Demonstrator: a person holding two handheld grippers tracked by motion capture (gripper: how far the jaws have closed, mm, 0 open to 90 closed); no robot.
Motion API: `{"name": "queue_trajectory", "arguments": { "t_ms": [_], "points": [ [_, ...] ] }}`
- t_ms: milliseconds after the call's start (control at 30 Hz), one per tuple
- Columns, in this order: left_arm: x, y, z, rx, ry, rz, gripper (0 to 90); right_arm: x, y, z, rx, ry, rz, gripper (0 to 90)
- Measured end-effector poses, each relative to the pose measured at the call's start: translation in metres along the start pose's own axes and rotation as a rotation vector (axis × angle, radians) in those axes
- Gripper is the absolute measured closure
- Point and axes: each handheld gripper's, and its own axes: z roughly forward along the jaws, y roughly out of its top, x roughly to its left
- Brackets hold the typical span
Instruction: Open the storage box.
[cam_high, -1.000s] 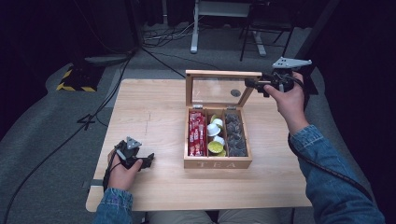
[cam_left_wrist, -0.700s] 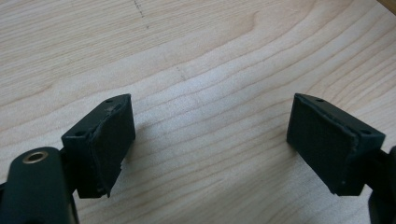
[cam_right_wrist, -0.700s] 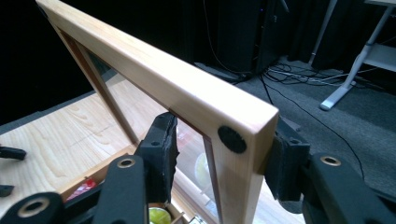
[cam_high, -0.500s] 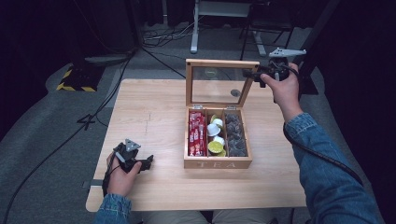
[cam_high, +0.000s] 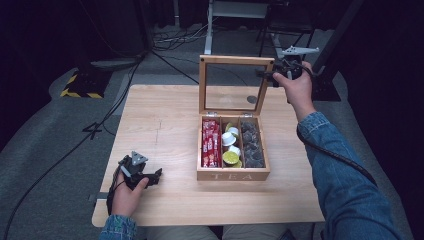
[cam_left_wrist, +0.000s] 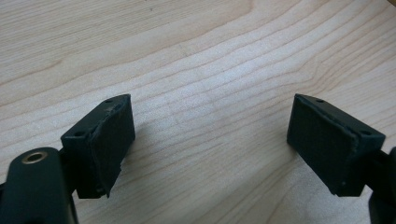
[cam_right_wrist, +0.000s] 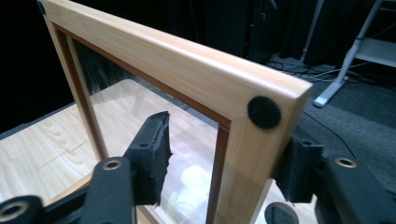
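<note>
At the far right corner of the tea box (cam_high: 233, 175), my right gripper (cam_right_wrist: 219, 154) straddles the side rail of the glass lid (cam_high: 236, 61), which stands upright over the open compartments. Its jaws have just been opening; the left pad stands clear of the wood, with the rail between them, so I judge the lid released. To finish well, I would back the gripper straight off the rail without dragging the frame, watching that the lid stays balanced on its hinges. My left gripper (cam_left_wrist: 210, 140) hovers open and empty over the bare tabletop (cam_high: 165, 115), well apart from the box.
</note>
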Motion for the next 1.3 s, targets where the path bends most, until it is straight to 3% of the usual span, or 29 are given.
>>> {"name": "queue_trajectory", "arguments": {
  "t_ms": [200, 400, 800, 1067, 1300],
  "points": [
    [0.000, 0.000, 0.000, -0.003, -0.001, -0.003, 15.4, -0.002, -0.001, 0.011, 0.012, -0.019, 0.002, 35.1],
    [0.000, 0.000, 0.001, -0.003, 0.001, 0.002, 15.0, -0.003, -0.005, 0.021, 0.041, -0.058, -0.049, 29.5],
    [0.000, 0.001, 0.002, -0.008, -0.004, -0.006, 14.8, -0.009, -0.015, 0.035, 0.070, -0.092, -0.035, 24.1],
    [0.002, 0.003, 0.004, -0.002, -0.005, 0.006, 14.1, -0.013, -0.020, 0.036, 0.092, -0.103, 0.002, 26.4],
    [0.004, 0.008, 0.008, 0.011, -0.016, 0.022, 9.8, -0.013, -0.024, 0.027, 0.100, -0.099, 0.009, 28.3]
  ]
}}
